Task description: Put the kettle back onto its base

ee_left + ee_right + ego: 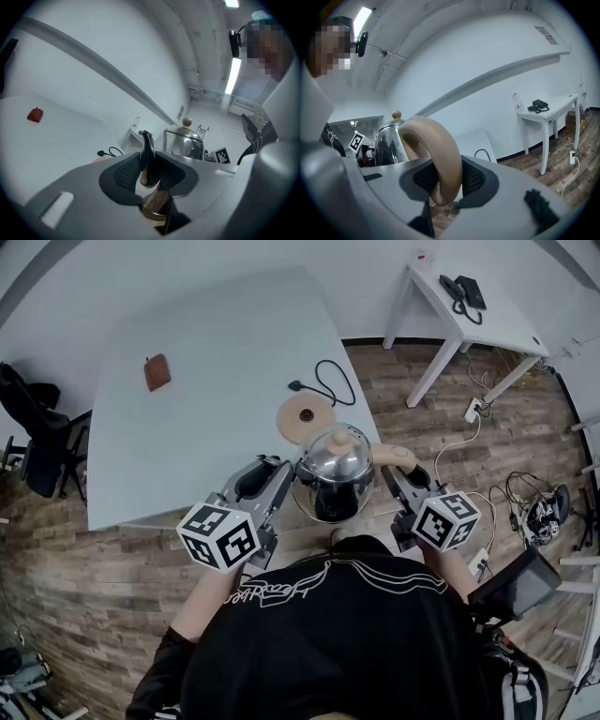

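Both tongs pinch the kettle (pixel 336 465) between them: left tongs (pixel 148 171) on its spout (pixel 146 147), right tongs (pixel 443 180) on its handle (pixel 433 140).

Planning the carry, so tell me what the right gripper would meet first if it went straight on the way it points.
The kettle handle, clamped between the right gripper's pads. Past it, probably the pale table's corner near the black cord; depth is unclear.

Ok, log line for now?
left gripper: shut on dark spout; right gripper: shut on beige handle; shiny steel kettle: held off round beige base
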Available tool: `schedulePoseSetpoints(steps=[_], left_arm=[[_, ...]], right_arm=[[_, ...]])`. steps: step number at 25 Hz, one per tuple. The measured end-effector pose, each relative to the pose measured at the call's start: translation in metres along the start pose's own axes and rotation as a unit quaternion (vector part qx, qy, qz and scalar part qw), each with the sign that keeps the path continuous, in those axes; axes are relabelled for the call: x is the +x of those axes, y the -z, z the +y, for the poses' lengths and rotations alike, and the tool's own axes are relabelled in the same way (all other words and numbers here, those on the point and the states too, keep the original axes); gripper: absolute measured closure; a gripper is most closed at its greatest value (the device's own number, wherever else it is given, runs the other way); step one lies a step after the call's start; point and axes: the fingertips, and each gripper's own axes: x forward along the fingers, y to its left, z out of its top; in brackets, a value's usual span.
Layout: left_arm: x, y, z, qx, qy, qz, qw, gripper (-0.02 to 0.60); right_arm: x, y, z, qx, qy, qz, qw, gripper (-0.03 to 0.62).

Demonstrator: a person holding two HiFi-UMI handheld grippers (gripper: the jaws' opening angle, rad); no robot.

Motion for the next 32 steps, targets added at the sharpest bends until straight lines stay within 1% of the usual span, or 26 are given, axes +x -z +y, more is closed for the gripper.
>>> schedulePoseSetpoints(steps=[4,9,16,20,25,29,32], left_arm=[[0.011,-0.001,0.012,0.005,0.000,0.010,0.9999,0.477],[0.027,-0.007,0.027,0.012,-0.001,0.017,0.9998,0.477],[0.062,-0.020,0.066,0.026,-0.019,0.033,0.9989,0.476],[0.084,-0.027,0.090,0.039,-0.021,0.030,0.9986,0.476],[0.103,-0.026,0.120,0.059,-0.023,0.029,0.9976,0.472],[0.114,-0.018,0.141,0.084,-0.034,0.038,0.9952,0.468],[0.119,-0.011,0.152,0.095,-0.044,0.046,0.9934,0.465]], right_arm=[[0.014,-0.001,-0.008,-0.006,-0.001,0.007,1.000,0.484],[0.038,-0.005,-0.021,-0.019,-0.021,0.024,0.999,0.485],[0.091,-0.011,-0.049,-0.025,-0.041,0.037,0.998,0.487],[0.121,-0.009,-0.066,-0.024,-0.055,0.054,0.997,0.488],[0.155,-0.006,-0.081,-0.048,-0.071,0.077,0.993,0.490],[0.178,-0.002,-0.089,-0.077,-0.079,0.086,0.990,0.490],[0.189,0.004,-0.093,-0.092,-0.081,0.089,0.988,0.490]])
